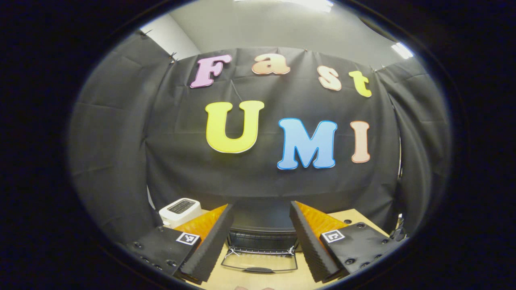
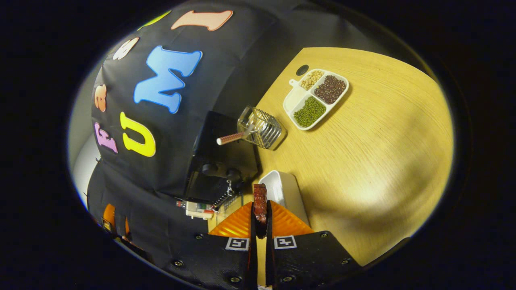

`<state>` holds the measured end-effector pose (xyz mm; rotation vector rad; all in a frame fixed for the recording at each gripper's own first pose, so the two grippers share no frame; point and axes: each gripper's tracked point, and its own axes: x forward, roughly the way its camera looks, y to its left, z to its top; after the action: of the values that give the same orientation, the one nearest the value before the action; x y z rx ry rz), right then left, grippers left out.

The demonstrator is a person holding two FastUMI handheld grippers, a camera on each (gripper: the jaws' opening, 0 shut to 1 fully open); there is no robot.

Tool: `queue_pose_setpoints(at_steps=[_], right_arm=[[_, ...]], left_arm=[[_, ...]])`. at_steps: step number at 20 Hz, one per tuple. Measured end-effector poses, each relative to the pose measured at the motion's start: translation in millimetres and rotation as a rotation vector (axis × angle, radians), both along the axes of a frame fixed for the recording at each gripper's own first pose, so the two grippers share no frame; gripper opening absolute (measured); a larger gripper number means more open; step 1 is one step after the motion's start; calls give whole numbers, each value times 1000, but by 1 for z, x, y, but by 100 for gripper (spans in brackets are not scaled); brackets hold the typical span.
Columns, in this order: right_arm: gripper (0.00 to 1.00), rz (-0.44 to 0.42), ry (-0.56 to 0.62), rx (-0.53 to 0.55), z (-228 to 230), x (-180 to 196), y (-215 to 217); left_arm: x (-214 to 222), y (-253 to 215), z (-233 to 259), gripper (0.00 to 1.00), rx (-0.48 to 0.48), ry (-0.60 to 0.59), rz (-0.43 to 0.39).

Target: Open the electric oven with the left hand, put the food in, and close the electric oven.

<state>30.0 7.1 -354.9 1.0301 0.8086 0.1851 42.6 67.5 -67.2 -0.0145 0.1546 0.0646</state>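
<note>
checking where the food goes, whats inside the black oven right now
Through the dropped glass door of the black electric oven, a wire rack edge shows; deeper inside is too dark to see.

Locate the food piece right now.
Right gripper view: the food piece is pinched between the right gripper fingers, held above the white dish, just right of the open oven.

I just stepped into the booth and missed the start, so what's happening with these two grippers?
A person is loading an electric oven on the wooden table. Its door already lies folded down, and the left gripper is open in front of it, holding nothing. The right gripper is shut on a dark reddish piece of food, near an empty white dish. The food is not yet inside.
</note>
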Motion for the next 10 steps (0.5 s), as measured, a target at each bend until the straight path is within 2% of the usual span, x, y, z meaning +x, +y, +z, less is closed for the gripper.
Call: queue_pose_setpoints(at_steps=[3,5,7,10], right_arm=[[8,1,-73,50,42,-1,20],[8,19,-122,70,66,-2,40],[8,39,-161,91,83,0,67],[8,69,-197,107,93,10,106]], left_arm=[[4,18,-5,99,-30,2,-32],[6,33,-2,98,-4,-17,-43],[7,40,0,94,20,-36,-74],[8,57,1,98,26,-41,-96]])
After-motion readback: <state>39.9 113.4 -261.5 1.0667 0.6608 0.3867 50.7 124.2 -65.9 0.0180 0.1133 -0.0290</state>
